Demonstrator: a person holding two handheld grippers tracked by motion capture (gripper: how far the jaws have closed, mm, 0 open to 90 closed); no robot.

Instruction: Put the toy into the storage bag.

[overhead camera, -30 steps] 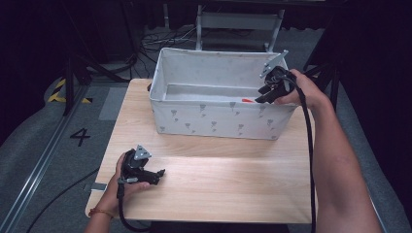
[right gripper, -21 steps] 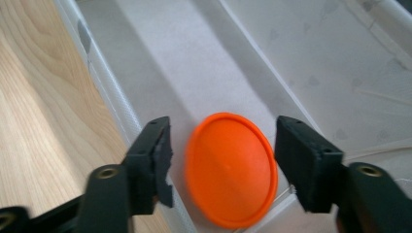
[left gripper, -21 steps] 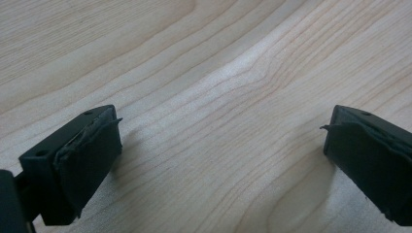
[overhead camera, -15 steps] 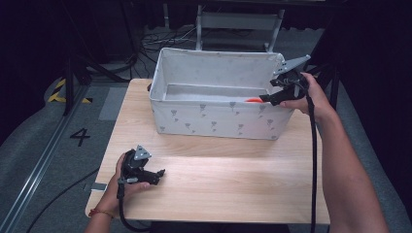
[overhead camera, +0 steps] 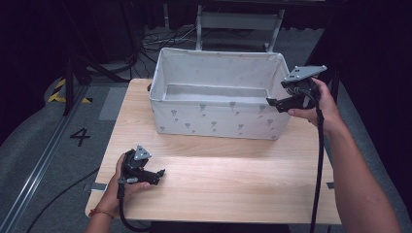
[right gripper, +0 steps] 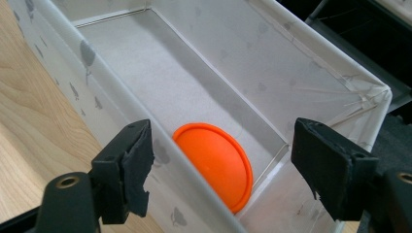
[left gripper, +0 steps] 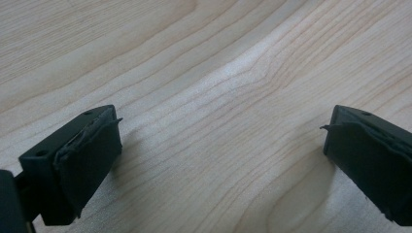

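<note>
The flat round orange plastic disc [right gripper: 214, 164] lies in the near right corner of the white fabric bin [overhead camera: 214, 114] on the wooden desk [overhead camera: 228, 179], just below the right hand-held gripper [right gripper: 221, 170], wide open and empty like the far-off left hand-held gripper [overhead camera: 158, 174]

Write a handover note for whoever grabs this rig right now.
Left gripper: open, empty, low over the table near its front left corner.
Right gripper: open, empty, at the right end of the fabric bin.
Orange disc: lies inside the bin at that end, against the near wall.
Done: disc appears dropped in.
Left: likely just pull the right gripper back.
</note>
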